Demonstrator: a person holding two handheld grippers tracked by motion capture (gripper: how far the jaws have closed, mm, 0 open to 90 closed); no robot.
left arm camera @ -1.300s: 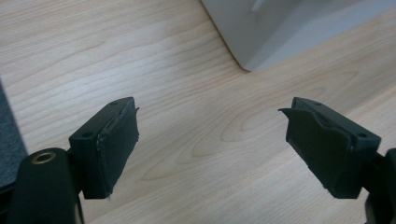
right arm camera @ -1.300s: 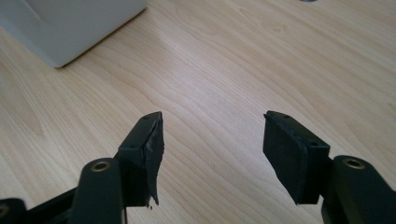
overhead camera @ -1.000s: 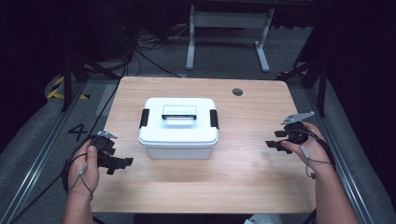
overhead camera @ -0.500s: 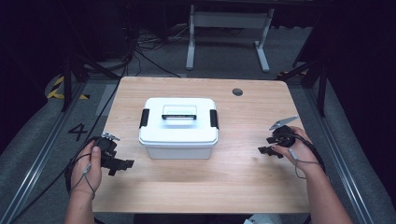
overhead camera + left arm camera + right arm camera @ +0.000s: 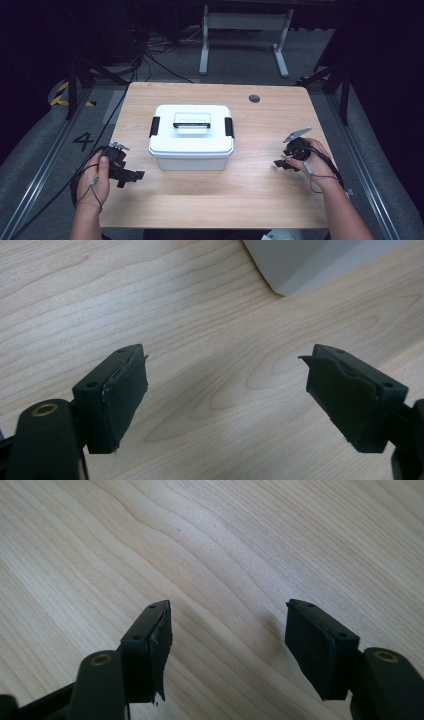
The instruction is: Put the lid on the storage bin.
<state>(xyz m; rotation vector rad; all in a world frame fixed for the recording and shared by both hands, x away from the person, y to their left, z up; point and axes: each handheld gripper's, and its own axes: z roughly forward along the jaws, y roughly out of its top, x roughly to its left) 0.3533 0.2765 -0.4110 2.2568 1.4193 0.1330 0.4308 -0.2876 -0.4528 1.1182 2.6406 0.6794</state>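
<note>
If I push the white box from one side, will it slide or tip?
Probably slide: the white box looks squat and wide and sits flat on the wooden table. Its hard plastic walls look stiff, unlikely to flex. Contents are hidden under the latched lid, so weight is uncertain.

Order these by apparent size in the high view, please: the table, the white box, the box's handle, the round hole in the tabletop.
1. table
2. white box
3. handle
4. round hole
</note>
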